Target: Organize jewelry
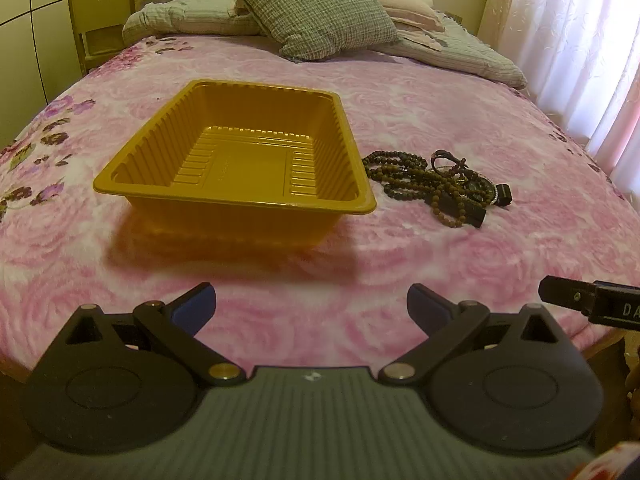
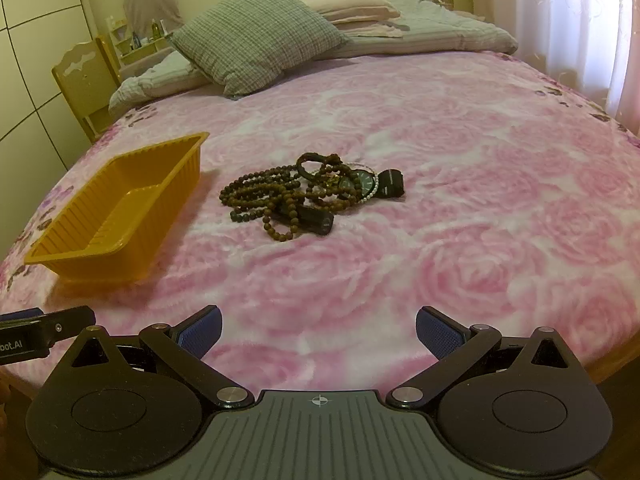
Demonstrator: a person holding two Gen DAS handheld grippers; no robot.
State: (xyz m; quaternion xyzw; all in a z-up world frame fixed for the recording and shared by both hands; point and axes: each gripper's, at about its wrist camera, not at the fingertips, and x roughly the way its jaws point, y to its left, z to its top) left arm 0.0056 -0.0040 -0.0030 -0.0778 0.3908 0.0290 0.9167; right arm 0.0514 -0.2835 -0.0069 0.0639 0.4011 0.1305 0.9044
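An empty orange ribbed plastic tray [image 1: 160,148] sits on the pink rose-print bed; it also shows in the right wrist view [image 2: 132,168] at the left. Right of it lies a tangled jewelry pile [image 1: 436,184]: brown bead strands [image 2: 260,192], a dark watch [image 2: 366,182] with a pearl bracelet, a dark loop bracelet and a small black piece [image 2: 390,183]. My left gripper [image 1: 311,306] is open and empty, low over the bed's near edge, in front of the tray. My right gripper [image 2: 319,332] is open and empty, in front of the pile.
A grey checked cushion [image 1: 316,8] and folded bedding lie at the head of the bed. A yellow wooden chair [image 2: 86,80] stands at the left. White curtains [image 2: 560,20] hang at the right. The other gripper's finger shows at each view's edge [image 1: 588,302].
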